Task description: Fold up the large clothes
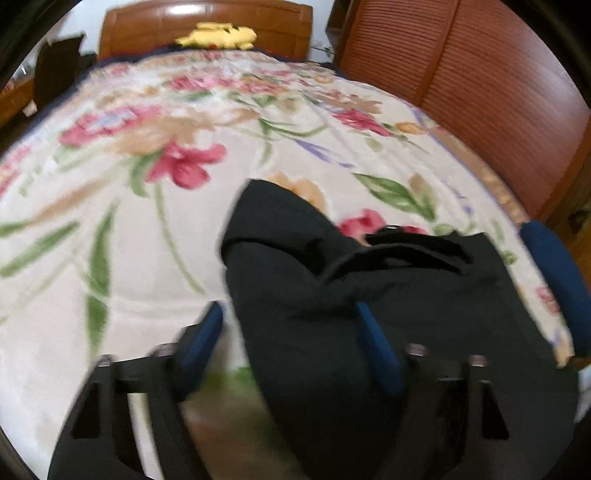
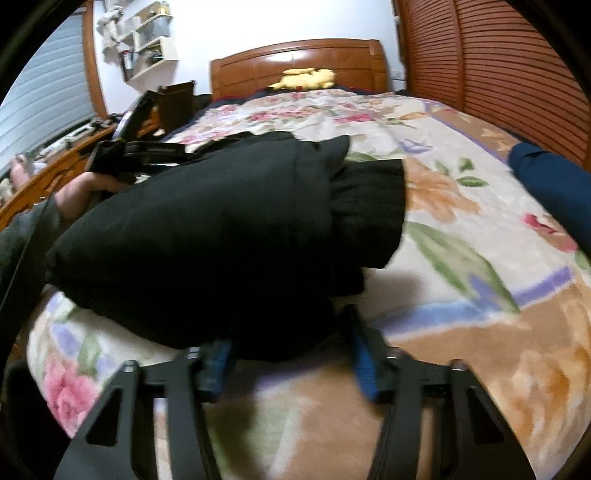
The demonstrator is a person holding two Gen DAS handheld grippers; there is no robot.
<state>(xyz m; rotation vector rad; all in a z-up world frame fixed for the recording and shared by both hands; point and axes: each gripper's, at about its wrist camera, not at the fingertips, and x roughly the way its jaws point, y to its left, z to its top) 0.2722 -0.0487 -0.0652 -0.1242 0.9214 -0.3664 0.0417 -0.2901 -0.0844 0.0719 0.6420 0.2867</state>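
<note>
Left wrist view: the left gripper (image 1: 291,332) points down at a bed covered by a floral blanket (image 1: 155,206). A black garment (image 1: 369,295) lies bunched on the near right part of the blanket, with a folded edge rising toward the middle of the bed. The jaws stand about half apart; the garment's left edge fills the right half of the gap and lies against the right blue pad, while the left pad stands clear over bare blanket, so the cloth is not pinched. A dark blue item (image 1: 557,284) lies at the blanket's right edge, just beside the garment. At the far end a yellow plush toy (image 1: 218,35) rests against the wooden headboard (image 1: 147,26), and a slatted wooden wardrobe (image 1: 480,81) stands along the right side.

Right wrist view: the right gripper (image 2: 291,350) is low over the near edge of the bed. Its jaws are fairly narrow, and the garment's lower edge hangs between the blue pads; whether the pads press the cloth cannot be told. The garment is a puffy black heap left of centre. Behind it on the left, a hand (image 2: 81,192) holds the other gripper's handle.
</note>
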